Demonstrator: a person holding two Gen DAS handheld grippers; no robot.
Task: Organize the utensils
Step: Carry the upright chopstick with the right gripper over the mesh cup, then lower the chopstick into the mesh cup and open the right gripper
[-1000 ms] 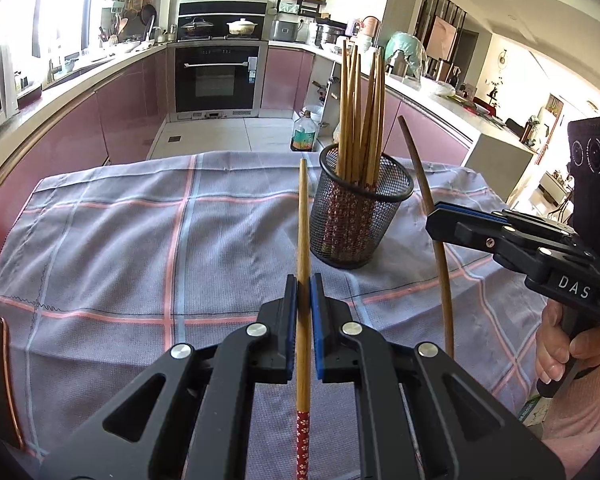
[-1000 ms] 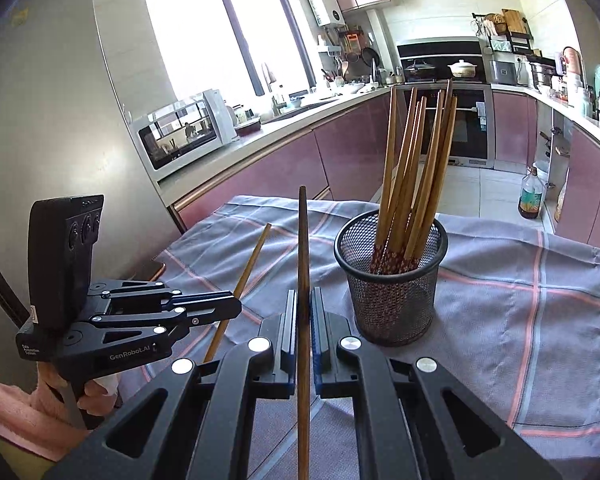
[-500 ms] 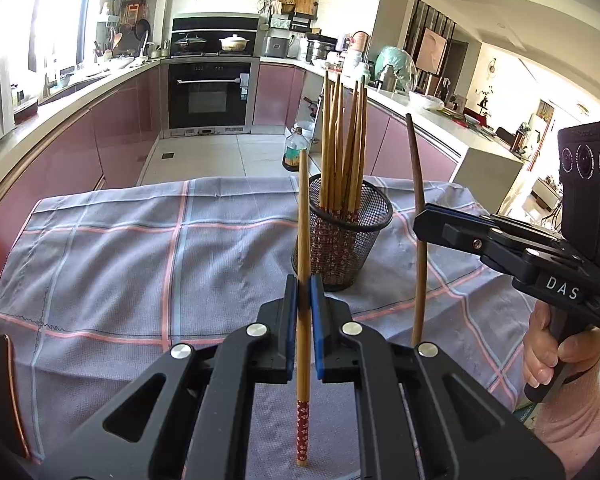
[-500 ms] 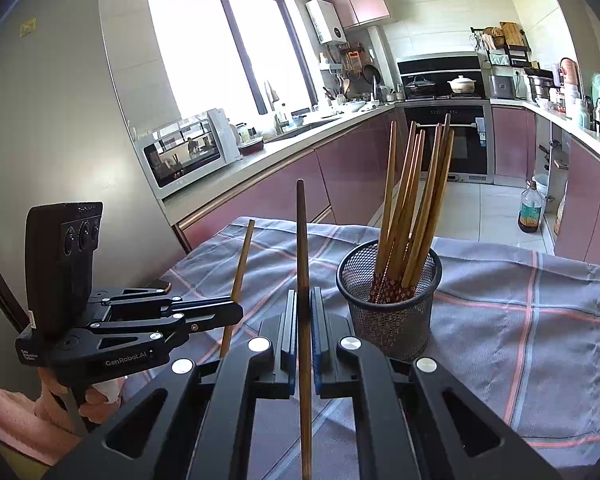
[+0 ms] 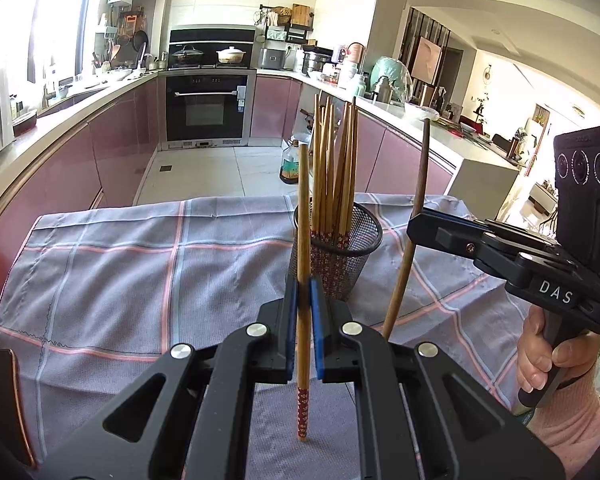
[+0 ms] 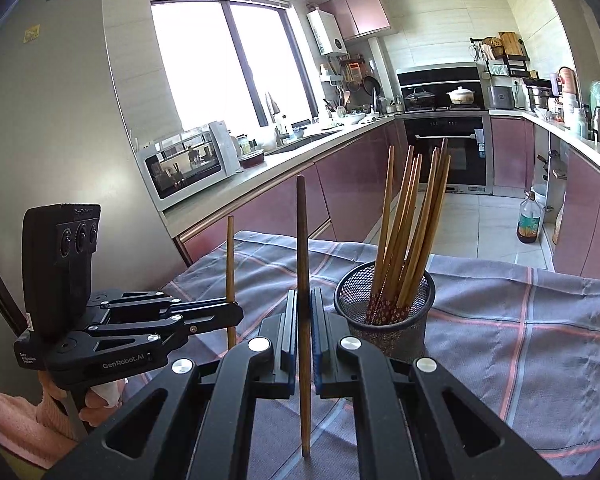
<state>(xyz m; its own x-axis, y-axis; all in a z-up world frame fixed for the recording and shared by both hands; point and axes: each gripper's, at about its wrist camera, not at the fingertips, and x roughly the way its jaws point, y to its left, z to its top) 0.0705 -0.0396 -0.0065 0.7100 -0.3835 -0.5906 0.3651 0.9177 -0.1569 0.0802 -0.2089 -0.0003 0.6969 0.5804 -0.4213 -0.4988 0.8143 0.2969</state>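
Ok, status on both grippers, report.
Left gripper shut on light chopstick. Right gripper shut on dark chopstick. Mesh holder ahead, unobstructed.

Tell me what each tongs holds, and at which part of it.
Left tongs: a light chopstick, gripped on the plain wood above its red patterned end. Right tongs: a darker chopstick, gripped near its middle.

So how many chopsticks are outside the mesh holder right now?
2. A light chopstick with a red patterned end is upright in the left claw; a darker chopstick is upright in the right claw, both beside the mesh holder. Others could lie out of frame.
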